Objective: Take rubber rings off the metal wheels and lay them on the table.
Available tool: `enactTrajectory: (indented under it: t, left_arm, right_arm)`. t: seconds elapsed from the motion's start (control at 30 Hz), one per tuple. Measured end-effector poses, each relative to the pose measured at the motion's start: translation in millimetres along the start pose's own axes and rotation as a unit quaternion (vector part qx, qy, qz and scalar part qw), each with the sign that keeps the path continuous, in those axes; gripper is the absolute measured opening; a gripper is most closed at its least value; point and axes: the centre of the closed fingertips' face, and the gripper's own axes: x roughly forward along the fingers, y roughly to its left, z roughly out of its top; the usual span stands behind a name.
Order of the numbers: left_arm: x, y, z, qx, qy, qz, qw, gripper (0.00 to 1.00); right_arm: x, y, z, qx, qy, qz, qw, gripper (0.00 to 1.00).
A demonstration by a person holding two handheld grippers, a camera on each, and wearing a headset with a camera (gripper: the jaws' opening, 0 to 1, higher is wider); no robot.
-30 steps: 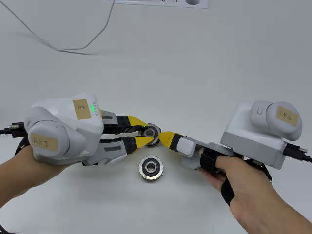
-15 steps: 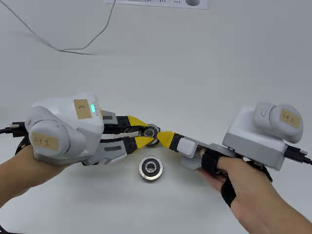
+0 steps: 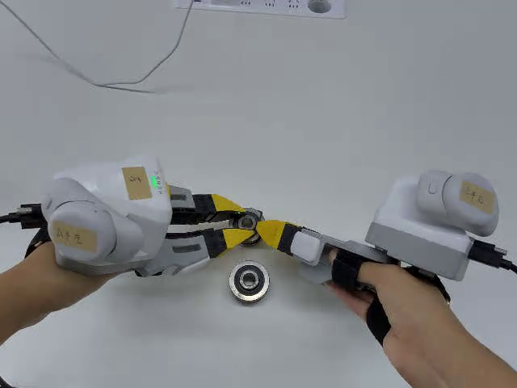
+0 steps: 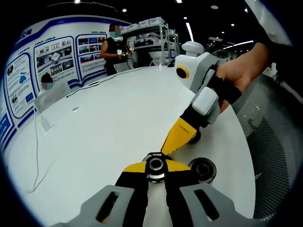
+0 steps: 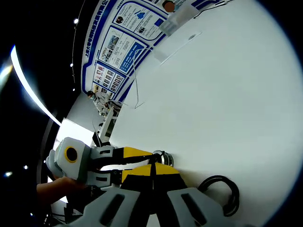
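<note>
My left gripper (image 3: 242,220) is shut on a small metal wheel (image 3: 250,218), held just above the white table (image 3: 323,121). In the left gripper view the wheel (image 4: 155,164) sits between my yellow tips with a dark rubber ring round it. My right gripper (image 3: 271,232) comes in from the right, its tips closed at the wheel's rim on the ring. In the right gripper view its jaws (image 5: 152,166) meet right at the wheel (image 5: 162,157). A second ringed wheel (image 3: 249,280) lies on the table below. A loose black ring (image 5: 220,190) lies beside my right gripper.
A thin cable (image 3: 121,81) runs over the far left of the table to a power strip (image 3: 266,5) at the back edge. In the left gripper view the table's edge (image 4: 244,156) is close on the right, and people (image 4: 116,42) stand far behind.
My right gripper has edged slightly left, closer onto the held wheel. The left gripper and the wheel on the table have stayed put.
</note>
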Motion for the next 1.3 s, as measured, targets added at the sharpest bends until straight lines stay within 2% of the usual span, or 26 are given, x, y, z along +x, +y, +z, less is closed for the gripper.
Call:
enactTrajectory:
  t: [0.13,0.6,0.87,0.93,1.3]
  left_arm:
    - [0.2,0.2,0.0,0.000,0.000,0.000,1.0000,0.12]
    - [0.3,-0.4,0.9,0.001,-0.002,0.003,1.0000,0.12]
    - [0.1,-0.2,0.3,0.005,-0.002,0.004,1.0000,0.12]
    - [-0.1,-0.4,0.4,0.006,-0.003,0.007,0.9999,0.12]
    - [-0.1,0.2,1.0,-0.003,0.002,0.007,1.0000,0.13]
  right_arm:
    - [0.2,4.4,0.5,-0.023,0.005,0.000,0.9997,0.00]
    - [-0.5,12.3,-0.7,-0.023,0.006,0.010,0.9997,0.00]
    - [-2.8,16.8,-0.9,-0.011,0.002,0.017,0.9998,0.00]
    - [-2.8,15.9,-1.0,0.004,-0.002,0.019,0.9998,0.00]
    - [-0.4,9.5,1.5,0.026,-0.010,0.001,0.9996,0.00]
